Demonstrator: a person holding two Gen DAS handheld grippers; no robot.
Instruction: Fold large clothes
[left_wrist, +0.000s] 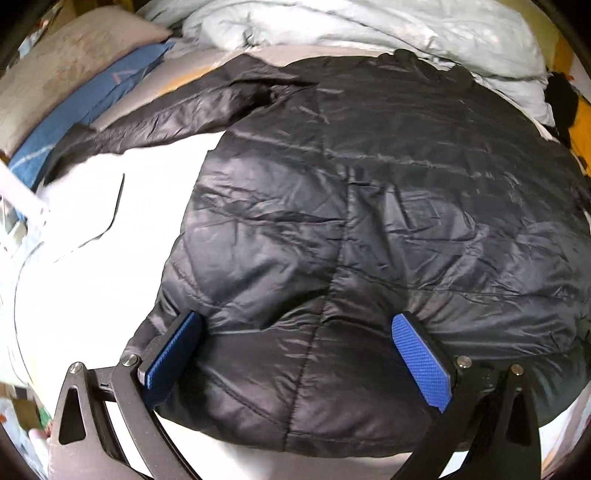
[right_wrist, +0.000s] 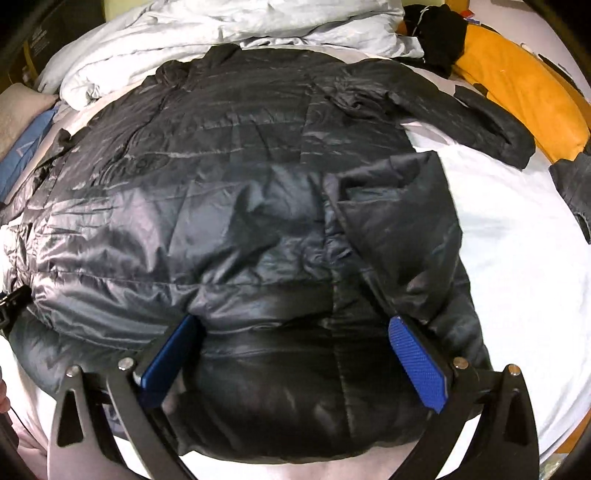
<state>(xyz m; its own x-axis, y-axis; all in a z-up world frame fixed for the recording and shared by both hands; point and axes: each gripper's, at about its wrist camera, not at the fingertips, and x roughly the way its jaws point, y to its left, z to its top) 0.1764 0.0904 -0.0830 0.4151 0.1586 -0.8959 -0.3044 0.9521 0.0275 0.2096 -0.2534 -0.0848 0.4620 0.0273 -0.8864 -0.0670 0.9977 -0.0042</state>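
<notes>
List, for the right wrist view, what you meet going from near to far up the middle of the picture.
Right gripper, jaws wide over the hem → black puffer jacket spread flat on the white sheet → rumpled pale blue duvet at the far edge.

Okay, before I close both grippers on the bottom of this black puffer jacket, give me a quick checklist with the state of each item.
1. Left gripper open wide: ok.
2. Right gripper open wide: ok.
3. Jacket fabric between both pairs of fingers: ok; the padding bulges up into each gap.
4. Jacket spread flat on the white sheet: not ok; a flap near the right edge is turned over.
5. Both sleeves laid out: ok; the left sleeve and the right sleeve reach outward.
6. Hem reached by the fingers: cannot tell; it lies below the pads.
</notes>
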